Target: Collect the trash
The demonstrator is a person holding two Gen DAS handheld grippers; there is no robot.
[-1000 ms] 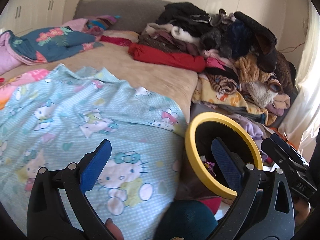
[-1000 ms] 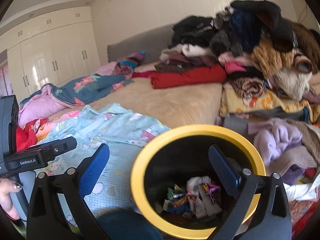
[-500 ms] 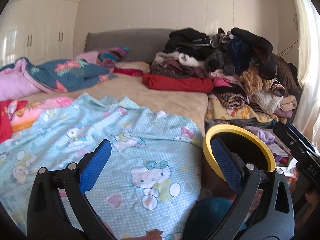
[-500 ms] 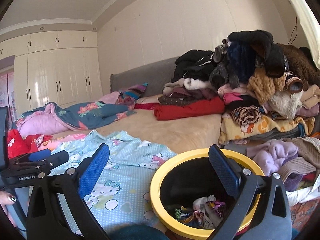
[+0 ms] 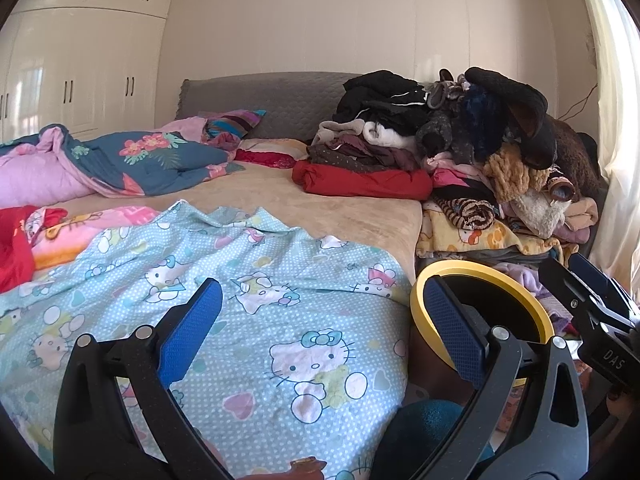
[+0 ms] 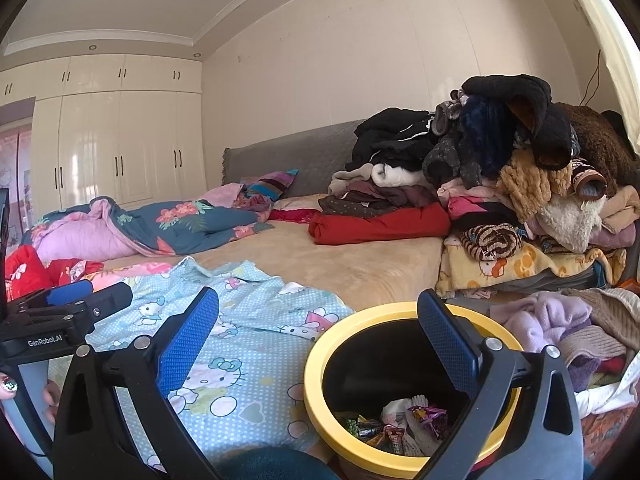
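A black bin with a yellow rim stands beside the bed; it also shows in the left wrist view. Several crumpled wrappers lie at its bottom. My right gripper is open and empty, held above and in front of the bin. My left gripper is open and empty over the Hello Kitty sheet, with the bin behind its right finger. I see no loose trash on the bed.
The bed carries a tall heap of clothes at the right, a blue floral quilt at the left and a red garment. White wardrobes stand at the far left. A curtain hangs at the right.
Both grippers have tilted upward and pulled back, so the bin sits lower and farther right in each view and more wall and ceiling show. Both stay open and empty.
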